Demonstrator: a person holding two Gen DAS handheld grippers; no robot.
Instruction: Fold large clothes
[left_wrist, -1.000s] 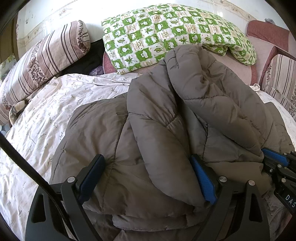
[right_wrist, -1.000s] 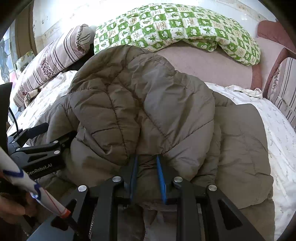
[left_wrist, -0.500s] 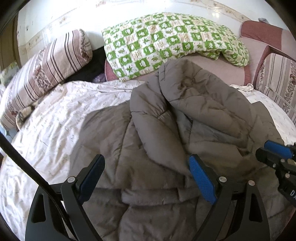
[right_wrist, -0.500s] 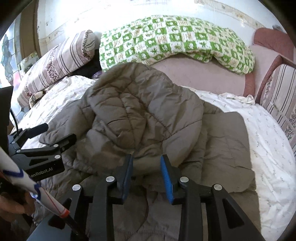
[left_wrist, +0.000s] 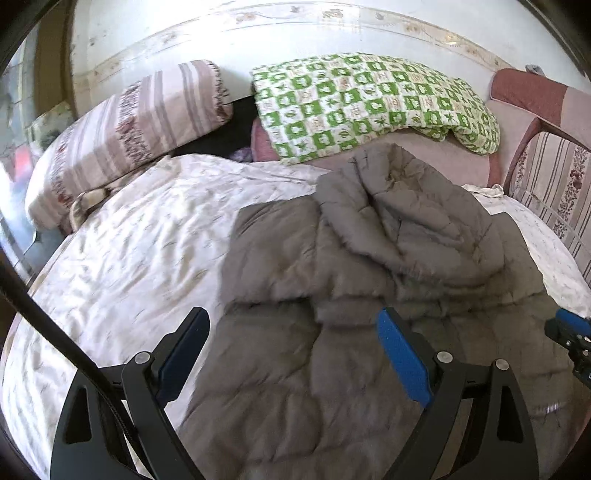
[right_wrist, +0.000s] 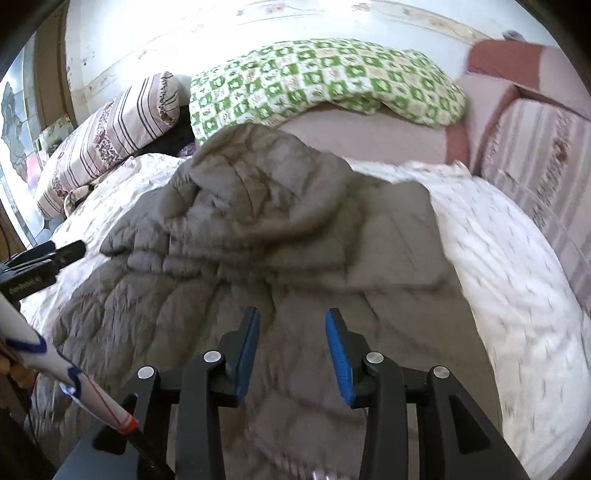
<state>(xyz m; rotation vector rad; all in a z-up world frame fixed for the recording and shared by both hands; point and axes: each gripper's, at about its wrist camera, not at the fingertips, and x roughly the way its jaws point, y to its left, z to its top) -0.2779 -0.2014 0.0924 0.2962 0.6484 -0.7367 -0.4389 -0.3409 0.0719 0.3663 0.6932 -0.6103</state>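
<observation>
On the bed sheet (left_wrist: 122, 258), a white cover with a faint print, the grey quilted coat (left_wrist: 369, 295) is lying spread out, its upper part heaped in folds over the flatter lower part; you are looking along both tools toward the wall. Left gripper (left_wrist: 293, 356): you are holding it above the near edge of the coat with its 2 blue-padded fingers (left_wrist: 404, 363) standing wide apart; nothing is lying between the pads, and the coat is showing below the gap, apart from them. Right gripper (right_wrist: 291, 352): its jaws have just been opening, and you are now holding them parted by a moderate gap; no fabric is caught between them, the coat lying beneath and beyond the tips. In the right wrist view the left gripper (right_wrist: 48, 254) is showing at the left edge beside the coat's left side; in the left wrist view the right gripper (left_wrist: 569, 332) is entering at the right edge over the coat's right part. Behind the coat, a green-and-white checked quilt (left_wrist: 369, 103) is resting against the wall on a pink cushion (left_wrist: 443, 158); a striped pillow (left_wrist: 122, 136) is lying to the left of the quilt; a striped chair back (left_wrist: 550, 184) is standing at the right. Both views are blurring somewhat at the edges of the coat.
</observation>
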